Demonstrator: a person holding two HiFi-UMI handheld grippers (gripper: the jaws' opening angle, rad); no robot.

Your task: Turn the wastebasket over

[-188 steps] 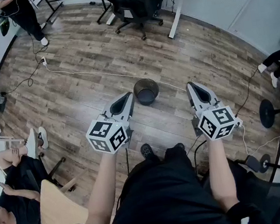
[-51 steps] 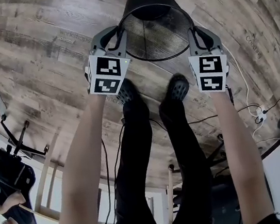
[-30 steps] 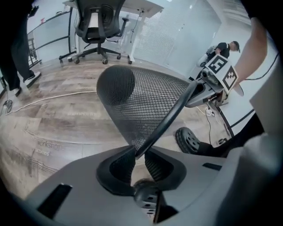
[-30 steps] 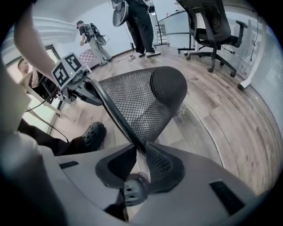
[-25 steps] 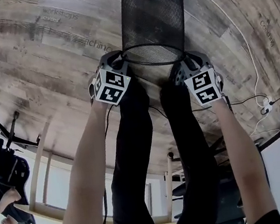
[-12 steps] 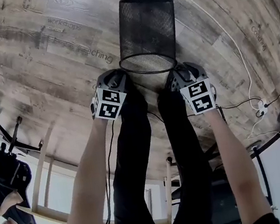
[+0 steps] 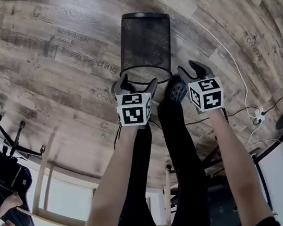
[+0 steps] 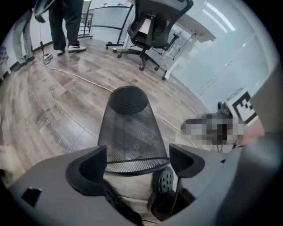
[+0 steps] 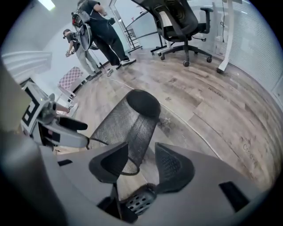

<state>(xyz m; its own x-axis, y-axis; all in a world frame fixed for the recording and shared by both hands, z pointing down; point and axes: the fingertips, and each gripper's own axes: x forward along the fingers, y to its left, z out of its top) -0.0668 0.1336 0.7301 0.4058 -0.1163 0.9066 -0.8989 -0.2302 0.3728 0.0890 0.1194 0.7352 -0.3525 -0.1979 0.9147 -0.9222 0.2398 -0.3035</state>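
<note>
The black wire-mesh wastebasket (image 7: 144, 43) stands upside down on the wood floor just past my shoes, wide rim down and closed base up. Both gripper views show it beyond the jaws, as the wastebasket (image 8: 130, 132) and the wastebasket (image 9: 128, 123). My left gripper (image 7: 138, 84) hovers over the near rim, clear of it, its jaws opening wide with nothing between them; it is the left gripper (image 8: 138, 154) in its own view. My right gripper (image 7: 189, 71) hangs by the rim's right side, jaws parted and opening, empty; it is the right gripper (image 9: 141, 152) in its own view.
My black perforated shoe (image 7: 176, 89) is right beside the basket's rim. A white cable (image 7: 242, 79) runs across the floor to the right toward a power strip (image 7: 260, 113). An office chair (image 8: 152, 31) and a standing person (image 9: 99, 31) are farther off.
Both grippers have let go of the basket's rim and lifted back from it. The left one rolled so its marker cube faces the head camera. The basket stays inverted.
</note>
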